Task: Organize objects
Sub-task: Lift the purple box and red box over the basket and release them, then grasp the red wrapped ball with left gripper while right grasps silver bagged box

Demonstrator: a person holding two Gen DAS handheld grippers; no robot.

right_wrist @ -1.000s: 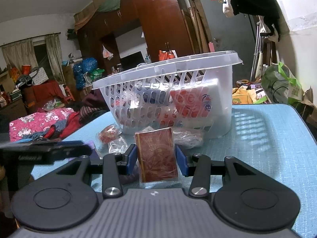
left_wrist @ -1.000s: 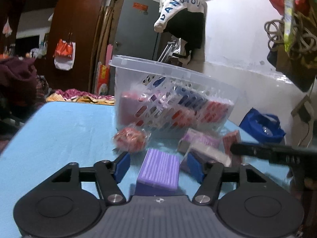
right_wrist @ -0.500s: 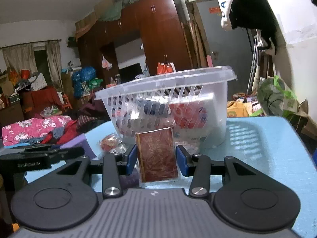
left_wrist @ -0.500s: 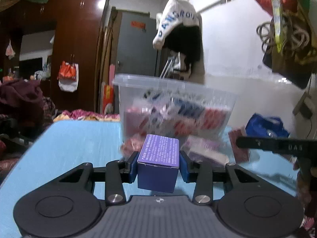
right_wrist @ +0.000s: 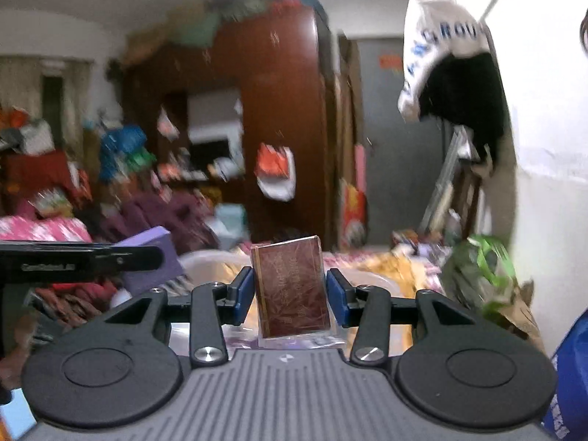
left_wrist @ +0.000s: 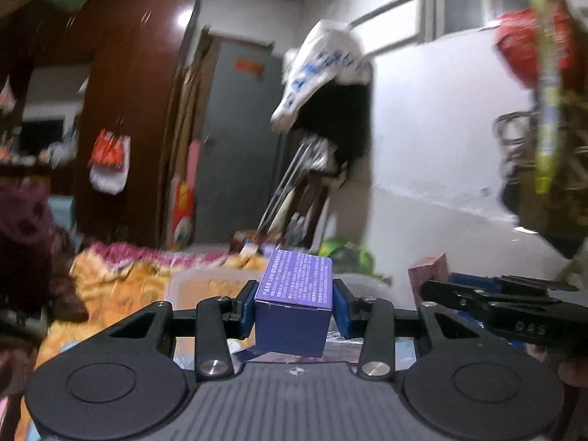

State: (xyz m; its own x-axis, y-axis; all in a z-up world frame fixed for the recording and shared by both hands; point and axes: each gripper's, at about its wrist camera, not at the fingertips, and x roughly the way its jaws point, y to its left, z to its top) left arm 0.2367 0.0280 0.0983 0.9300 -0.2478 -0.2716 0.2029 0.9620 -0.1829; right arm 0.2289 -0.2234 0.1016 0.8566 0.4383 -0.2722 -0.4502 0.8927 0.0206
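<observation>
The left gripper [left_wrist: 294, 308] is clamping a purple box [left_wrist: 292, 316] squarely between its blue pads, having just closed on it, while the right gripper [right_wrist: 290, 297] is pinching a dark red packet [right_wrist: 290, 290] standing upright between its fingers. Just beyond and below both grippers, the clear basket's rim [right_wrist: 205, 257] is peeking through, blurred.

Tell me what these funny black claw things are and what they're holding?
They are two grabber tools, one in each of a person's hands. Each has a camera looking out along its two fingers, so you get one picture per tool. The left gripper squeezes a purple box. The right gripper squeezes a dark red packet in clear wrap. Both are lifted up, with the pale rim of a clear basket showing just beyond them. Behind is a blurry, cluttered room.
</observation>
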